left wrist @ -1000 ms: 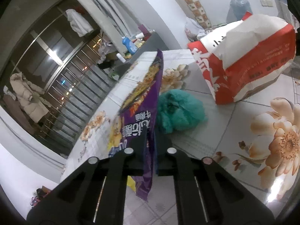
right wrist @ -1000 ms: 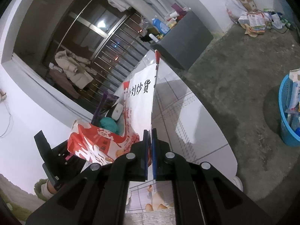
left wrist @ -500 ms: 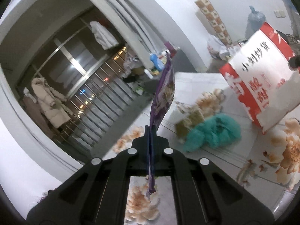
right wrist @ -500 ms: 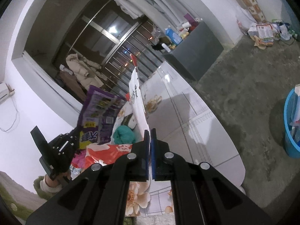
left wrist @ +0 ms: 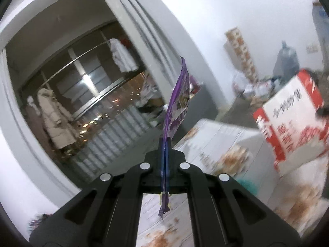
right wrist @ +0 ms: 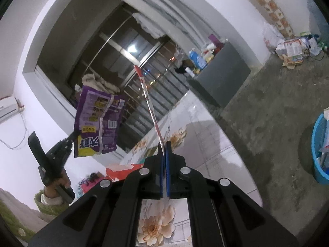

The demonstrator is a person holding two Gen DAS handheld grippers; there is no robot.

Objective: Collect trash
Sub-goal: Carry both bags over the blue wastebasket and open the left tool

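A flower-printed table (right wrist: 205, 123) spreads below and ahead of both tongs. The red-and-white paper bag (left wrist: 292, 119) hangs off to the right of the left gripper (left wrist: 165, 142); the right gripper (right wrist: 164, 146) is clamped on its edge, so in the right wrist view it shows only as a thin strip rising from the jaws. The purple snack packet (right wrist: 96, 121) is pinched at its lower corner by the left gripper, held up clear of the table, left of the right tongs. A teal crumpled wad (left wrist: 246, 183) lies on the table just right of the left tongs, blurred.
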